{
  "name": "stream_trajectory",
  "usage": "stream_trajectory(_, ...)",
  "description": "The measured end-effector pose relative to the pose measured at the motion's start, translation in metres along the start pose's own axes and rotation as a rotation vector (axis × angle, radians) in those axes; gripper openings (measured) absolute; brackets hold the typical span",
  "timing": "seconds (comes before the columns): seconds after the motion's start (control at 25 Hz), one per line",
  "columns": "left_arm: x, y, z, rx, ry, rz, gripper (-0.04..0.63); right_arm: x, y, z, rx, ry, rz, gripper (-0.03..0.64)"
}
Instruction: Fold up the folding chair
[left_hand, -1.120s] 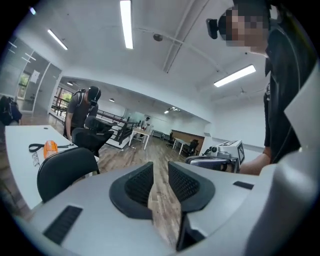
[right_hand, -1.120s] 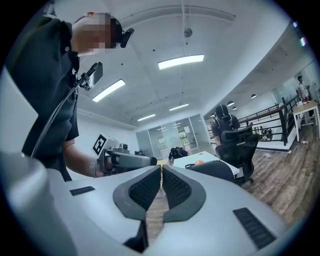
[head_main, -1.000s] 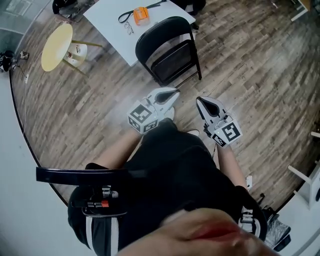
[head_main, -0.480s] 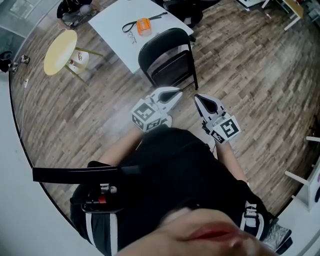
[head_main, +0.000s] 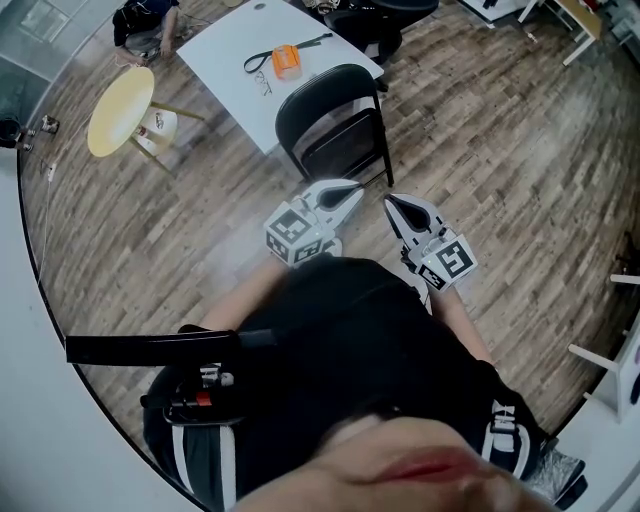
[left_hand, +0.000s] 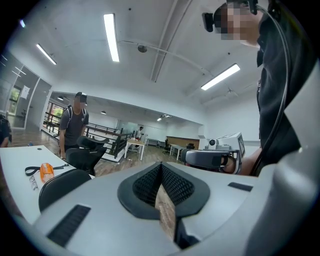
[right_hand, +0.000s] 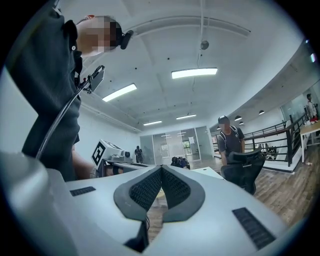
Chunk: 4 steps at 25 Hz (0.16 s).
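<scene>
The black folding chair (head_main: 335, 120) stands unfolded on the wood floor, its back against a white table (head_main: 225, 55). My left gripper (head_main: 357, 187) and right gripper (head_main: 388, 199) hover side by side just short of the chair's front legs, and neither touches it. Both are shut with nothing between the jaws. In the left gripper view the chair's rounded back (left_hand: 62, 184) shows at the lower left beyond the shut left gripper (left_hand: 161, 166), with the right gripper (left_hand: 210, 158) off to the right. The right gripper view shows its own shut gripper (right_hand: 161, 170) and the left gripper's marker cube (right_hand: 106, 151).
An orange item (head_main: 285, 62) and a black strap lie on the white table. A round yellow side table (head_main: 120, 98) stands at the left, a black office chair (head_main: 375, 15) behind the table, and white furniture (head_main: 615, 365) at the right edge. A person (left_hand: 74, 129) stands by the table.
Both grippers have risen slightly and stayed shut. The head view has tipped a little, so the chair and table sit lower in the picture.
</scene>
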<state>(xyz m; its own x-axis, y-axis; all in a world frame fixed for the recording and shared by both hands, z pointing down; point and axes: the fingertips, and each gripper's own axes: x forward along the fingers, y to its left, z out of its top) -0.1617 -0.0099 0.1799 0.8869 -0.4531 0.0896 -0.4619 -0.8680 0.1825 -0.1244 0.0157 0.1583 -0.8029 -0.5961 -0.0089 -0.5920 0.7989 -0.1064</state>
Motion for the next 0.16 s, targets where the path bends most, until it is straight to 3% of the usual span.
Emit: stream_trajectory(0.16,-0.0006,0.0016,0.0018,-0.001,-0.003,0.003,0.005,0.0012,-0.0016,0.0024,0.0,-0.005,-0.003,0.008)
